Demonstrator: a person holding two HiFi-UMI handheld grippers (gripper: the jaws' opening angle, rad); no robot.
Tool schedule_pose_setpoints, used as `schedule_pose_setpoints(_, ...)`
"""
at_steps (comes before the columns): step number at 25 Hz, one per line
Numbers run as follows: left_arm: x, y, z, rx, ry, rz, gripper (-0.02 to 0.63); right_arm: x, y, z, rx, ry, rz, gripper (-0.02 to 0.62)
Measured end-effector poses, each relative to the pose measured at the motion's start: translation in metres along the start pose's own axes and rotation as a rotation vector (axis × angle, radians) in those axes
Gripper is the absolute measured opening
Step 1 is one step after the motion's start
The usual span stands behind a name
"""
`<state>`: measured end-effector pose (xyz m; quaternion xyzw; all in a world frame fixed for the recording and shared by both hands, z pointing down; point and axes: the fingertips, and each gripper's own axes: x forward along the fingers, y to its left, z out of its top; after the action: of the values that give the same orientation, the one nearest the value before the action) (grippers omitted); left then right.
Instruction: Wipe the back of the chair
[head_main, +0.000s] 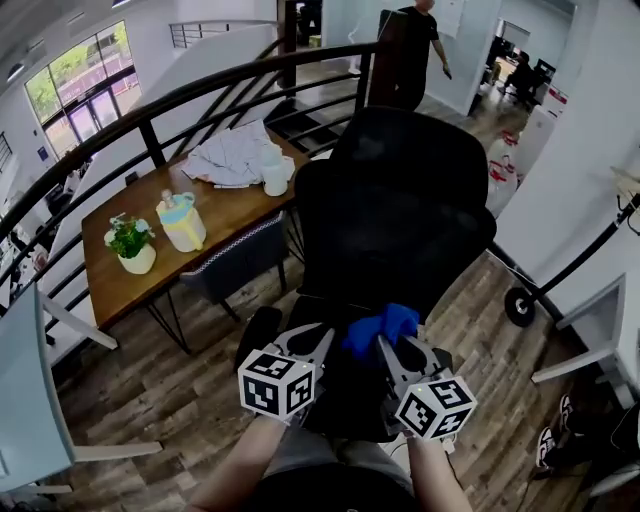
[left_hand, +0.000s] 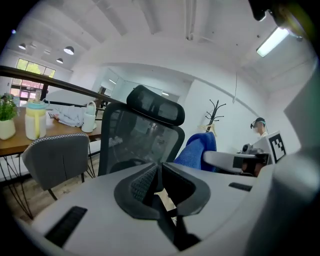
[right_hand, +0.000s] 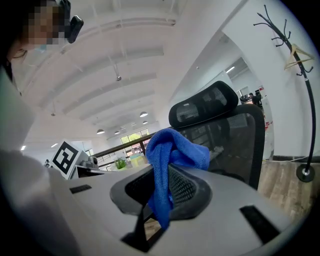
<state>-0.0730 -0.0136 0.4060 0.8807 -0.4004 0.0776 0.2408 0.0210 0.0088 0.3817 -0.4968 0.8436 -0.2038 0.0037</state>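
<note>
Clamping blue cloth (right_hand: 170, 150), right claw (right_hand: 159, 192) near chair (head_main: 400, 200); left claw (left_hand: 159, 182) closed, empty (unclear in head view).

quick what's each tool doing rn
Left tool: closed, empty.
Right tool: closed on the cloth.

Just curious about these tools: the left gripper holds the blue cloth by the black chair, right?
No: the right gripper holds the blue cloth by the black chair. The right gripper view shows it pinched between those jaws; the left gripper is shut, empty.
</note>
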Motion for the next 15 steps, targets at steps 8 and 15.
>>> schedule_pose_setpoints(8, 0.020, -0.002, 0.005, -0.011, 0.007, -0.068, 0.038, -0.002, -0.012, 0.011, -0.054, 0.014, -0.063, 0.077)
schedule_pose_setpoints(15, 0.028, 0.002, 0.020, 0.004, -0.018, -0.064, 0.038, 0.012, -0.017, 0.031, -0.084, -0.005, -0.041, 0.077)
